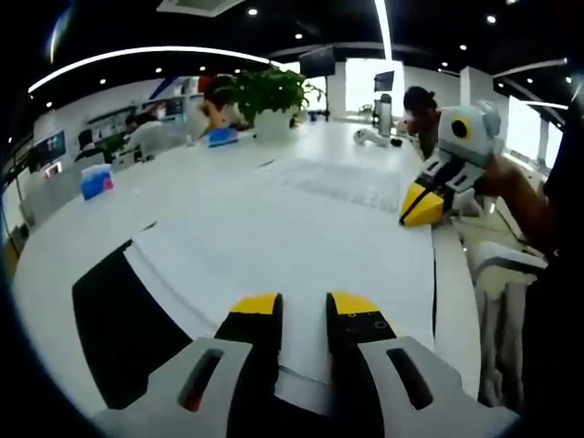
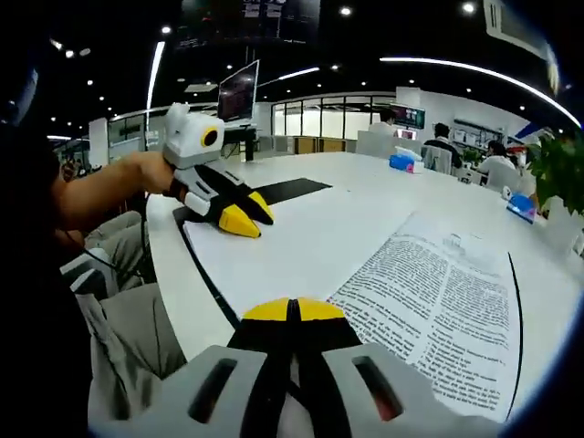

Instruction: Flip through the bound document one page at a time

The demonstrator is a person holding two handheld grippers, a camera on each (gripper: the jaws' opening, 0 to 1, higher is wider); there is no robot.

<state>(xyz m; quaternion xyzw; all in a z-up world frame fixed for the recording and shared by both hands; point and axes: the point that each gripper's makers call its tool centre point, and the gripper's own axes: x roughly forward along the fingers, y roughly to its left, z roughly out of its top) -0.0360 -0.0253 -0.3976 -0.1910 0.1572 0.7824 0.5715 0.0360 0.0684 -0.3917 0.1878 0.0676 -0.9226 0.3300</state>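
1. long white worktop [image 1: 82,237] in an open office; potted plant [image 1: 271,96] at its far end.
2. bound document [image 2: 365,265] lies open on the worktop.
3. left claw [image 1: 304,315] slightly parted over a blank page, holding nothing; right claw [image 2: 293,312] closed, empty.
4. printed text too small to read.

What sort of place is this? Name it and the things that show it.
Probably an open-plan office or meeting area: a long white table with people seated at it, a wall screen, a potted plant and ceiling strip lights.
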